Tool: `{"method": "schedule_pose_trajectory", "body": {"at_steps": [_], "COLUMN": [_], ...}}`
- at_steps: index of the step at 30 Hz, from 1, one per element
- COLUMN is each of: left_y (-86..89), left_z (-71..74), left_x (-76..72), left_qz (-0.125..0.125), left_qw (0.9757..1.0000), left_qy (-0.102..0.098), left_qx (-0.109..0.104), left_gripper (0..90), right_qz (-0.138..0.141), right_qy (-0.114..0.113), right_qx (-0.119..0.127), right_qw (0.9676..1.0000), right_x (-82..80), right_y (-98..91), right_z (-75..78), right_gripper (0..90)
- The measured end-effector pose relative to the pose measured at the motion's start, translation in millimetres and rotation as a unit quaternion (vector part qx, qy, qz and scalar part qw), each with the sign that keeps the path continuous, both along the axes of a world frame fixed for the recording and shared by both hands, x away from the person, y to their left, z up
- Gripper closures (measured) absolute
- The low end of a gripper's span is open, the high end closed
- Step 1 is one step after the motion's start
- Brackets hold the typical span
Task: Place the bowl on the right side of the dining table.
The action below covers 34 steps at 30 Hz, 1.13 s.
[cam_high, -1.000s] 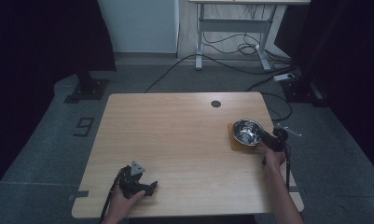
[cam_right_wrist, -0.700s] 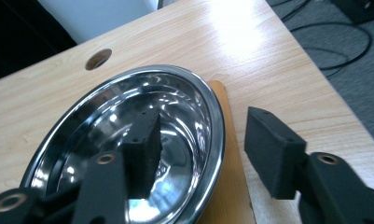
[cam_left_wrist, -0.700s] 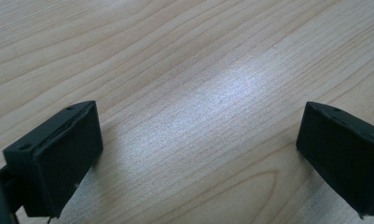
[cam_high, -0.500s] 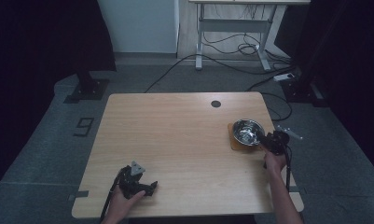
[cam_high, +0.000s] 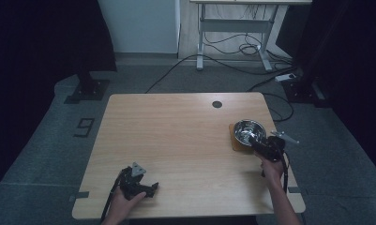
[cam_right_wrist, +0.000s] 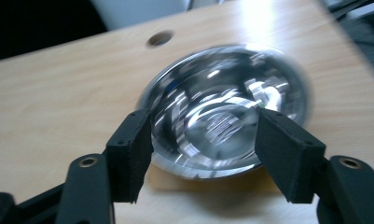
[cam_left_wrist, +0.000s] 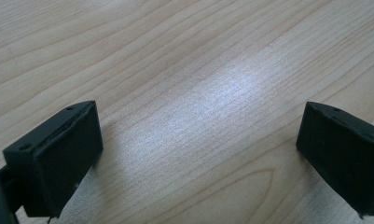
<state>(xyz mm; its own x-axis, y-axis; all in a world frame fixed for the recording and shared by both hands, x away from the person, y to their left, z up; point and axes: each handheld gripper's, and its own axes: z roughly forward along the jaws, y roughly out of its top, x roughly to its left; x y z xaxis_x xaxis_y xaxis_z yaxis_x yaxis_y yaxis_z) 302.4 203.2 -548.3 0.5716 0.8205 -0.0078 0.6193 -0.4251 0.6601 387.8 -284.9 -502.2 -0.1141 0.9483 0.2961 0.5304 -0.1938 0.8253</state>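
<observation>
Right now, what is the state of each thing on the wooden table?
Shiny round steel bowl: upright, empty, resting on a square tan mat.
Right gripper: open, jaws just opening, nothing held.
Left gripper: open, jaws wide, over bare table.

The high view is dim — the room around the bench (cam_high: 176, 140) falls to near black, the far wall pale. In the left gripper view a soft white sheen lies across the sharp wood grain. In the right gripper view the steel bowl (cam_right_wrist: 226, 112) smears with motion blur and glare — the far bench edge washes out.
</observation>
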Motion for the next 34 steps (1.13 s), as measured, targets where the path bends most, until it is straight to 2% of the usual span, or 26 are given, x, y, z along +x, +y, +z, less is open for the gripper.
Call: {"method": "schedule_pose_trajectory", "body": {"at_steps": [2, 6, 7, 9, 10, 11, 13, 14, 15, 16, 17, 18, 19, 20, 21, 23, 24, 27, 34], "left_y": [0.0, 0.0, 0.0, 0.0, 0.0, -0.1, -0.1, -0.1, -0.1, -0.1, -0.1, -0.1, -0.1, -0.1, -0.1, -0.1, -0.1, -0.1, -0.1], "left_z": [0.0, 0.0, 0.0, 0.0, 0.0, 0.0, 0.0, 0.0, 0.0, 0.0, 0.0, 0.0, 0.0, 0.0, 0.0, 0.0, 0.0, 0.0, 0.0], "left_x": [0.0, 0.0, 0.0, 0.0, 0.0, 0.0, 0.0, 0.0, 0.0, 0.0, 0.0, 0.0, 0.0, 0.0, 0.0, 0.0, 0.0, 0.0, 0.0], "left_qz": [0.0, -0.001, -0.001, -0.002, -0.002, -0.002, -0.002, -0.002, -0.002, -0.002, -0.002, -0.002, -0.002, -0.002, -0.002, -0.002, -0.002, -0.002, -0.002], "left_qw": [1.0, 1.0, 1.0, 1.0, 1.0, 1.0, 1.0, 1.0, 1.0, 1.0, 1.0, 1.0, 1.0, 1.0, 1.0, 1.0, 1.0, 1.0, 1.0], "left_qy": [0.0, 0.0, 0.0, 0.0, 0.0, 0.0, 0.0, 0.0, 0.0, 0.0, 0.0, 0.0, 0.0, 0.0, 0.0, 0.0, 0.0, 0.0, 0.0], "left_qx": [0.0, 0.0, 0.0, 0.0, 0.0, 0.0, 0.0, 0.0, 0.0, 0.0, 0.0, 0.0, 0.0, 0.0, 0.0, 0.0, 0.0, 0.0, 0.0], "left_gripper": [0.0, 0.0, 0.0, 0.0, 0.0, 0.0, 0.0, 0.0, 0.0, 0.0, 0.0, 0.0, 0.0, 0.0, 0.0, 0.0, 0.0, 0.0, 0.0], "right_qz": [0.013, 0.061, 0.061, 0.086, 0.099, 0.124, 0.132, 0.159, 0.169, 0.169, 0.18, 0.201, 0.201, 0.207, 0.221, 0.223, 0.228, 0.231, 0.221], "right_qy": [0.002, 0.0, 0.0, 0.0, 0.0, 0.004, 0.005, 0.012, 0.016, 0.016, 0.02, 0.025, 0.025, 0.028, 0.037, 0.04, 0.044, 0.043, 0.039], "right_qx": [-0.007, -0.02, -0.02, -0.029, -0.032, -0.032, -0.032, -0.028, -0.026, -0.026, -0.026, -0.03, -0.03, -0.032, -0.038, -0.038, -0.04, -0.041, -0.051], "right_qw": [0.9999, 0.9979, 0.9979, 0.9959, 0.9946, 0.9918, 0.9907, 0.9868, 0.9852, 0.9852, 0.9831, 0.9789, 0.9789, 0.9775, 0.9739, 0.9734, 0.9718, 0.971, 0.9731], "right_x": [-5.6, -17.0, -17.0, -24.2, -27.4, -34.1, -36.8, -45.3, -48.3, -48.3, -52.4, -61.1, -61.1, -63.6, -68.6, -68.9, -66.1, -63.3, -60.9], "right_y": [11.5, 41.3, 41.3, 55.6, 60.9, 70.5, 73.8, 81.8, 83.9, 83.9, 86.3, 89.9, 89.9, 90.8, 91.2, 91.2, 90.4, 87.7, 81.9], "right_z": [0.7, 3.5, 3.5, 3.5, 2.7, 0.3, -1.0, -6.2, -8.1, -8.1, -11.0, -19.0, -19.0, -22.0, -30.4, -32.8, -36.4, -38.4, -38.2], "right_gripper": [36.5, 37.0, 37.0, 37.1, 37.1, 37.0, 37.0, 36.9, 36.6, 36.6, 36.5, 35.7, 35.7, 35.2, 34.5, 34.5, 34.5, 34.5, 34.4]}}
